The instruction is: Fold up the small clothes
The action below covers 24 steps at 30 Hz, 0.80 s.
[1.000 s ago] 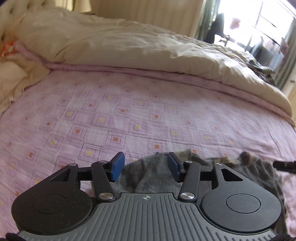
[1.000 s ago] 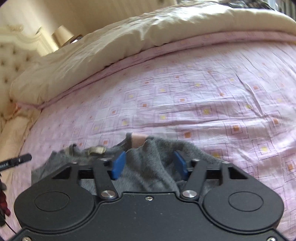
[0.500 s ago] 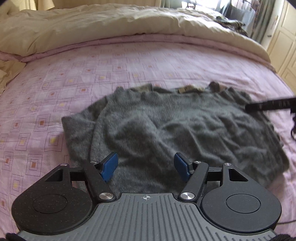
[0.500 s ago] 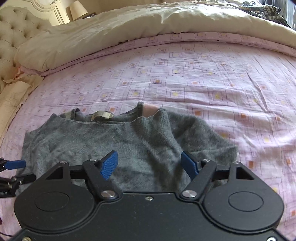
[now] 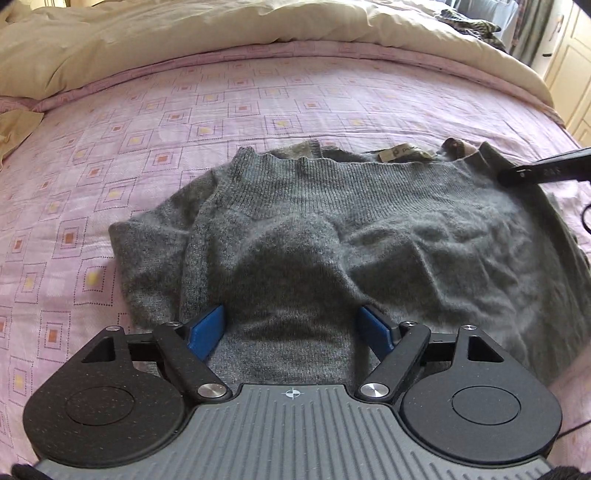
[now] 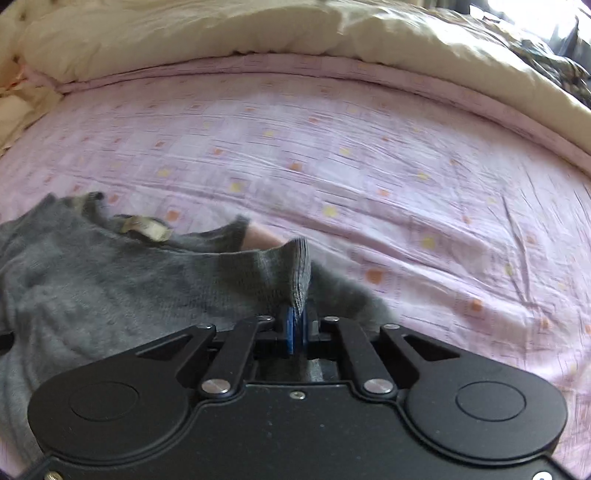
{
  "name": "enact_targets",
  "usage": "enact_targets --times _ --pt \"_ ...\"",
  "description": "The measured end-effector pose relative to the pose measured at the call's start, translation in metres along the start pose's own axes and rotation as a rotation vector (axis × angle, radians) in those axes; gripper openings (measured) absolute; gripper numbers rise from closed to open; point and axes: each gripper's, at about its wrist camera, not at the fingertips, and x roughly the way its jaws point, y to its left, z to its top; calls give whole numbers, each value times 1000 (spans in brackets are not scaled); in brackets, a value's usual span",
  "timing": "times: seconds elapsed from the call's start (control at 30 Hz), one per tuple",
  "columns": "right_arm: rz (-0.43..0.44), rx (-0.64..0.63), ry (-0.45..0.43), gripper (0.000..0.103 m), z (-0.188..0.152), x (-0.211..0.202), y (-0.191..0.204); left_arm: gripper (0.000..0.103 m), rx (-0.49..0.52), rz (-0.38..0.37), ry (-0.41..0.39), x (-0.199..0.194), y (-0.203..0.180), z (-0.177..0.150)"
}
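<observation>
a small grey knit sweater (image 5: 369, 236) lies spread and rumpled on a pink patterned bedsheet (image 5: 221, 110). the right gripper (image 6: 295, 326) has its blue pads pressed together on a raised fold of the sweater's right shoulder. the left gripper (image 5: 291, 328) sits wide apart over the lower hem, holding nothing. a cream duvet (image 6: 184, 33) is bunched far ahead of both.

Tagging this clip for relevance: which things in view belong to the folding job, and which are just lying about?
Part of the job:
grey sweater
left hand-held gripper, open over the sweater
right hand-held gripper, shut on the sweater

Just lying about:
cream duvet
pink bedsheet
dark patterned cloth
</observation>
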Motion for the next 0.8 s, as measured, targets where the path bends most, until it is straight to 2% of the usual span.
enact_targets --times 0.07,0.17,0.27,0.37,0.43,0.47,0.5,0.57,0.63,0.7,0.8 --pt "-8 29 18 9 2 5 -4 78 2 15 -3 -2 3 -2" --pt "-22 7 28 9 2 6 0 79 -6 35 12 -3 11 -6" --pt "-33 7 41 9 1 5 1 83 14 110 57 -3 16 -5" --pt "-28 53 50 9 3 7 -5 86 -78 127 99 -2 34 -5" --pt "-11 66 38 13 3 4 -5 86 -139 119 114 -6 43 -3" --pt "1 70 21 21 3 0 -6 84 -147 124 100 -10 44 -1" --pt "13 76 -2 24 2 -7 -6 84 -147 123 76 -15 44 0" --pt "43 91 -48 37 -1 -20 -7 84 -165 79 27 -26 46 3" --pt "79 114 -84 45 -9 -35 -9 84 -192 37 13 -30 50 5" --pt "103 144 -90 46 -22 -47 -13 82 -203 7 14 -29 54 7" --pt "122 177 -70 46 -42 -57 -18 63 -192 -15 26 -21 56 7"
